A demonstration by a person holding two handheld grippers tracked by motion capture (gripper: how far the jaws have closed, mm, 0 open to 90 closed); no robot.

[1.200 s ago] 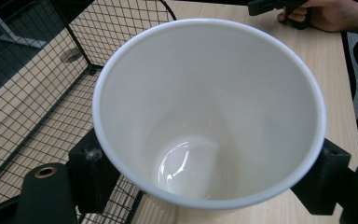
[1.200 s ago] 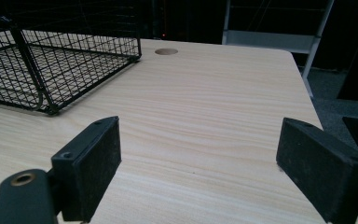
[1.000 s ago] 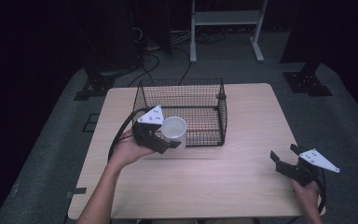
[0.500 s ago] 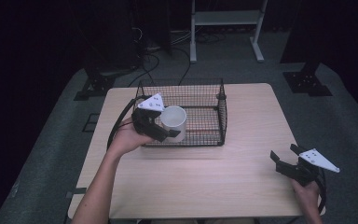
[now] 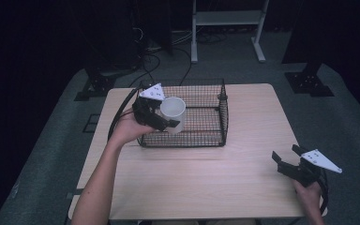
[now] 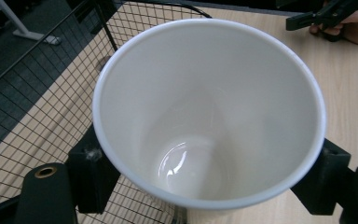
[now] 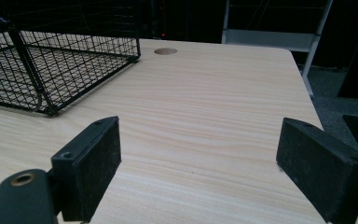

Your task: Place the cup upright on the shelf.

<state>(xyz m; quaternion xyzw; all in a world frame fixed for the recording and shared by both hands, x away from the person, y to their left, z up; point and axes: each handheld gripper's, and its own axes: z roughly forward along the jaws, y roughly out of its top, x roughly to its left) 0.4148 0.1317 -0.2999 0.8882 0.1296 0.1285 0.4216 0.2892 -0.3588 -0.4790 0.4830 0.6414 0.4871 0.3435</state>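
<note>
While the left gripper, clamped on the white tapered plastic cup, is carrying it from the near rim over the black wire basket toward twelve o'clock, ready for lowering, the right gripper is idling open and empty at four o'clock.

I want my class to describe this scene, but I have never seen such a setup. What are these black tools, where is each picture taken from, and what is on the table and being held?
No machine works here: a person holds a hand tool, a gripper with two black jaws, in each hand. The high view looks down on the table from above the person's side. The other two pictures come from small cameras riding on the grippers, looking along their jaws.

On the table stands a black wire basket. The left gripper is shut on a white cup, empty inside, and holds it over the basket's left part. In the left gripper view you look straight into the cup.

The right gripper waits with open jaws, holding nothing, at the table's near right corner; its own view shows bare wood between the jaws.
</note>
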